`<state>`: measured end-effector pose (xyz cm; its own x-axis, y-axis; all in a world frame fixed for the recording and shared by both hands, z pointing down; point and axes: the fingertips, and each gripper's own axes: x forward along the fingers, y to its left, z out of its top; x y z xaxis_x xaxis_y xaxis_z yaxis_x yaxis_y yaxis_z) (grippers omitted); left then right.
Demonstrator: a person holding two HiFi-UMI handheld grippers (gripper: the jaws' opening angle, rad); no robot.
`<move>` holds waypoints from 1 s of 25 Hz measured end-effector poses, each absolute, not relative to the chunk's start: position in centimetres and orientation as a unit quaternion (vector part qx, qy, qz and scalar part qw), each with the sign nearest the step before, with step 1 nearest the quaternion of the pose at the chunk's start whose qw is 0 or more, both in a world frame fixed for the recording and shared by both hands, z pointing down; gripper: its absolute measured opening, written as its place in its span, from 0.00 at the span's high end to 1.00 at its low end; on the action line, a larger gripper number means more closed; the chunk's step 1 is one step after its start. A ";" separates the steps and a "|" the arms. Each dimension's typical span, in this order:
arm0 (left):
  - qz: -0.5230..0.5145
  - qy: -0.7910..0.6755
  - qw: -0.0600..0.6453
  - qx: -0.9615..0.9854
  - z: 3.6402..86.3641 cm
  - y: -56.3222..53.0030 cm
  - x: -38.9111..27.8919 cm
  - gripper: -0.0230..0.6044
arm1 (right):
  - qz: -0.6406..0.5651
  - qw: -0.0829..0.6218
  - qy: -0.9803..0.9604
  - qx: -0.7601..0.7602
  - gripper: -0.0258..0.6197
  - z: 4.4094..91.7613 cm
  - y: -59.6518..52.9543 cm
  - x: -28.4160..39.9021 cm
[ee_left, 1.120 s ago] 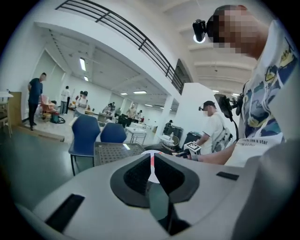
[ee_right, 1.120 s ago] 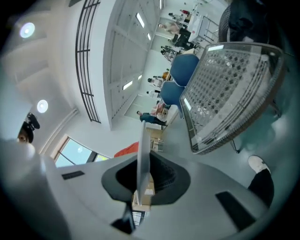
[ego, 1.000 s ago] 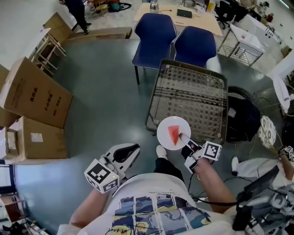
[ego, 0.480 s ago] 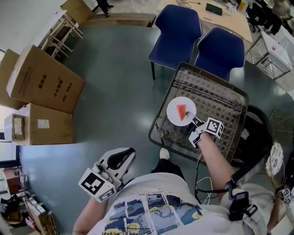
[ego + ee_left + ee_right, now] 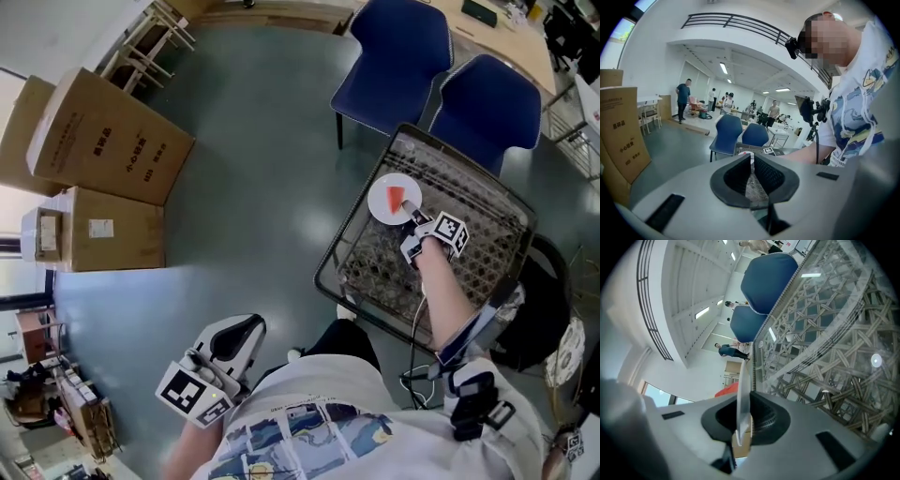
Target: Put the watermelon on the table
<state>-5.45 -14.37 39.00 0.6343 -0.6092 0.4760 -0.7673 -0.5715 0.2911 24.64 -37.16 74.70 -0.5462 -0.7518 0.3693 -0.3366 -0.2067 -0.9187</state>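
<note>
The reference landmark is the table, a low square unit with a dark frame and a glossy top over a woven lattice. We see the room lights reflected in that top in the right gripper view. The table stands on a grey-green polished floor.

The right gripper reaches over the table from its near side. Its jaws are closed to a thin gap on the rim of a white plate and clamp it edge-on. The watermelon, a red wedge, lies on the plate. The plate sits over the far left part of the table top. We cannot tell whether the plate touches the top.

The left gripper is held well to the left of the table and nearer the person, above the floor. Its jaws stand a narrow slit apart and hold nothing.

Two blue chairs stand just beyond the far edge of the table. Two cardboard boxes stand well to the left of the table, beside a white wall. In the left gripper view, the hall beyond the table is white, with ceiling strip lights, a dark balcony railing overhead and several people standing at the far end.
</note>
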 end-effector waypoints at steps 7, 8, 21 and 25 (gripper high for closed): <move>0.176 -0.424 0.252 0.852 39.5 -13.8 -7.0 0.91 | -0.635 0.149 0.595 -0.470 0.92 77.9 -39.3 25.4; 0.176 -0.426 0.255 0.850 39.7 -13.7 -7.2 0.91 | -0.633 0.145 0.596 -0.472 0.92 78.2 -39.5 25.5; 0.167 -0.428 0.282 0.842 40.7 -13.2 -7.1 0.91 | -0.547 -0.017 0.613 -0.570 0.83 79.1 -40.1 27.1; 0.166 -0.427 0.285 0.842 40.9 -13.3 -6.9 0.91 | -0.512 -0.082 0.625 -0.584 0.77 79.3 -40.2 27.6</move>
